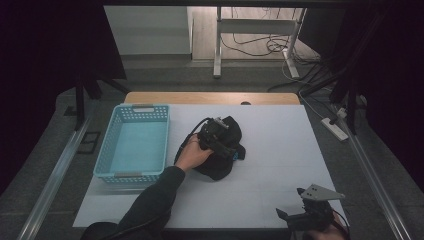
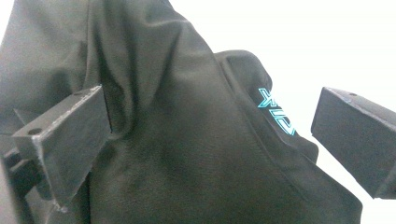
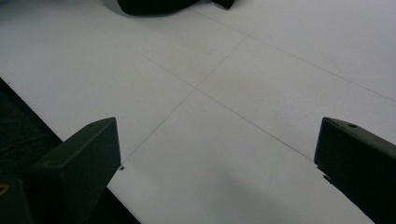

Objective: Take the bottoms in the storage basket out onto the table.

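A black garment (image 1: 220,160) lies bunched near the middle of the white bench (image 1: 270,150), with turquoise lettering (image 2: 276,112) on one fold. The left hand-held gripper (image 1: 226,145) sits right over it, jaws spread as wide as they go, one on either side of a raised fold of the cloth with nothing pinched between them. At nine o'clock from the garment stands a light blue basket (image 1: 131,175), just beside the person's left hand (image 1: 192,155). The right hand-held gripper (image 1: 287,216) hovers at about five o'clock, by the bench's near edge, well apart from the cloth, its jaws wide open over bare white surface.
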